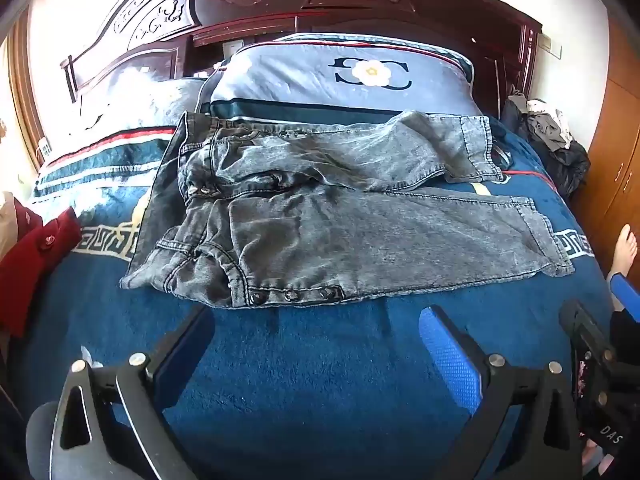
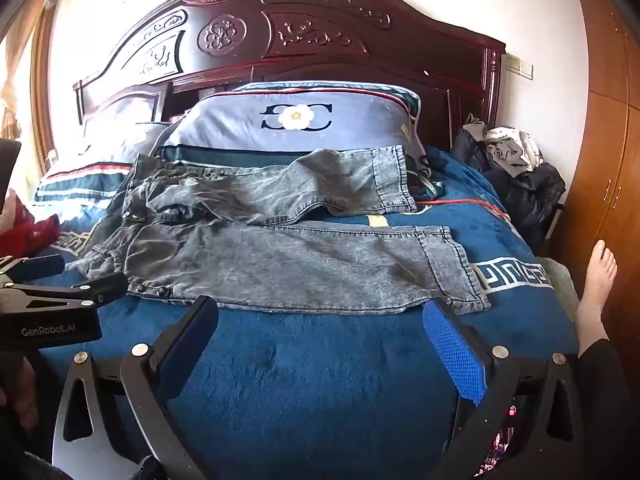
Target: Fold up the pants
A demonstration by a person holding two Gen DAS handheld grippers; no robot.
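Observation:
Grey washed denim pants (image 1: pixel 340 216) lie spread on a blue blanket, waistband to the left, both legs running right, the far leg partly overlapping the near one. They also show in the right wrist view (image 2: pixel 288 256). My left gripper (image 1: pixel 316 320) is open and empty, just short of the near edge of the pants near the snap buttons. My right gripper (image 2: pixel 320 312) is open and empty, at the near edge of the near leg, its right finger (image 2: pixel 452 344) by the cuff. The left gripper's body (image 2: pixel 60 300) shows at the left of the right wrist view.
A blue blanket (image 1: pixel 304 380) covers the bed. Pillows (image 1: pixel 340 76) lean on a carved wooden headboard (image 2: pixel 280 32). A red garment (image 1: pixel 32 256) lies at left. A pile of dark clothes (image 2: pixel 516 176) sits at right by a wooden wardrobe (image 2: pixel 612 160). A bare foot (image 2: pixel 600 280) rests at right.

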